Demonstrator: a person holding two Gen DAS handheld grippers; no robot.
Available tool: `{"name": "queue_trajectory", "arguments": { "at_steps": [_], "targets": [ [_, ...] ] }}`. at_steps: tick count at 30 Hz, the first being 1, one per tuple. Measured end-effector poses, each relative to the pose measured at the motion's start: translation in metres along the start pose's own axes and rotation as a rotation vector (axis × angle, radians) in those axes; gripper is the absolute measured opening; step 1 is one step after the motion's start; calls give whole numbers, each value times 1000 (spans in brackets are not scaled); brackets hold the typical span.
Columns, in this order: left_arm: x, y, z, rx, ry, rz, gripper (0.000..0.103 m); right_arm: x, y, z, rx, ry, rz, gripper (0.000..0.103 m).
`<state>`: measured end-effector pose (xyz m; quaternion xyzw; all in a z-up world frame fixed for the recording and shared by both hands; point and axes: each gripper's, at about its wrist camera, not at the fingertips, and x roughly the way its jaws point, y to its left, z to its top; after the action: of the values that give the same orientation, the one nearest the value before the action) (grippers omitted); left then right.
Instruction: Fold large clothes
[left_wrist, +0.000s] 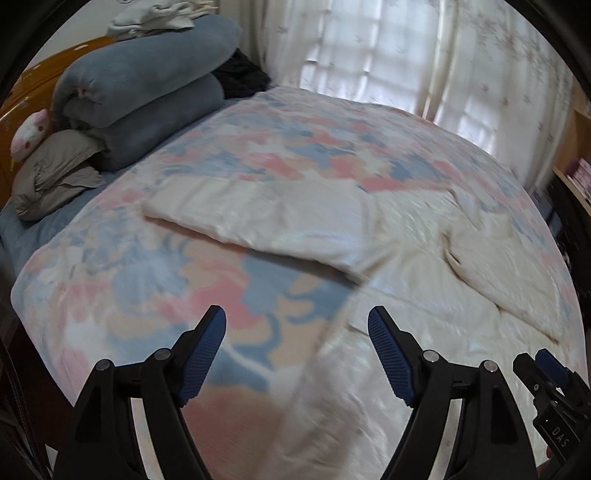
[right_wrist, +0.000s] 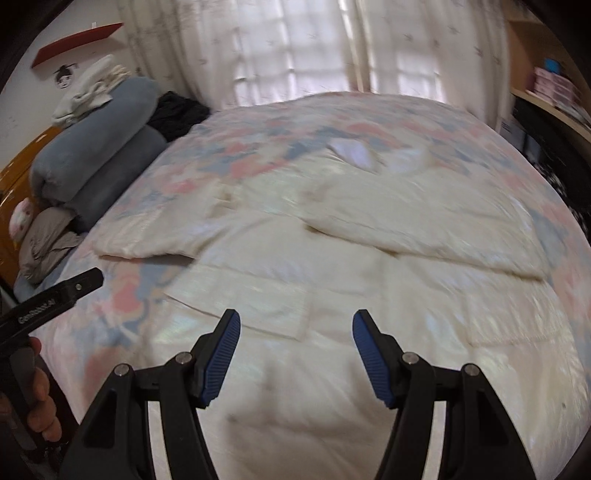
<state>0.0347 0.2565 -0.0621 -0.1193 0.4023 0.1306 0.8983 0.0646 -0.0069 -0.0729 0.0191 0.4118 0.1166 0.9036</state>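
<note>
1. Left wrist view: the left gripper (left_wrist: 297, 325) hovers over the bed with its blue-padded fingers (left_wrist: 205, 354) spread wide apart and nothing between them. Below it lies the floral bedspread (left_wrist: 155, 280) in pink, blue and white. The cream garment (left_wrist: 280, 221) is spread flat on the bedspread ahead and to the right, one sleeve-like panel reaching toward the left. At the far left of the bed a rolled blue blanket (left_wrist: 147, 85) is stacked above a grey pillow (left_wrist: 51, 177), with a small pink-and-white plush toy (left_wrist: 31, 133) beside them. The right gripper (left_wrist: 546, 373) shows at the lower right edge; whether it is parted cannot be told here. White curtains (left_wrist: 369, 48) hang behind the bed.

2. Right wrist view: the right gripper (right_wrist: 296, 325) hangs above the cream garment (right_wrist: 332, 229), its fingers (right_wrist: 371, 362) standing well apart and empty. The garment covers most of the near bedspread (right_wrist: 122, 306), with a folded panel across its middle. The left gripper (right_wrist: 86, 280) enters from the left edge, held by the person's hand (right_wrist: 40, 406).
</note>
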Motion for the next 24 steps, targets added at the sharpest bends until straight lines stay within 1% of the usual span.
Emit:
{"name": "queue_trajectory", "arguments": {
  "at_steps": [2, 5, 6, 8, 9, 11, 14, 16, 17, 19, 22, 24],
  "targets": [
    [8, 14, 10, -19, -3, 3, 78, 7, 17, 10, -25, -12, 15, 63],
    [26, 35, 22, -53, 3, -19, 78, 21, 38, 27, -54, -26, 34, 63],
    [33, 43, 25, -69, 10, -29, 78, 27, 45, 32, -61, -36, 35, 63],
    [58, 60, 34, -115, 50, -61, 78, 42, 61, 44, -83, -60, 24, 63],
    [69, 68, 35, -142, 73, -83, 78, 50, 68, 49, -93, -68, 21, 63],
    [93, 86, 40, -205, 114, -155, 78, 65, 80, 59, -109, -79, 19, 63],
    [133, 117, 43, -323, 153, -233, 78, 97, 98, 74, -125, -76, 58, 62],
    [160, 135, 45, -390, 170, -270, 78, 118, 107, 81, -133, -68, 79, 52],
    [169, 141, 45, -412, 172, -281, 78, 132, 113, 85, -145, -61, 79, 48],
    [190, 153, 46, -464, 184, -289, 78, 158, 122, 89, -154, -31, 89, 34],
    [218, 168, 48, -528, 184, -294, 78, 190, 128, 90, -152, 15, 99, 24],
    [230, 175, 52, -565, 169, -306, 78, 210, 132, 85, -153, 47, 103, 24]
  ]
}}
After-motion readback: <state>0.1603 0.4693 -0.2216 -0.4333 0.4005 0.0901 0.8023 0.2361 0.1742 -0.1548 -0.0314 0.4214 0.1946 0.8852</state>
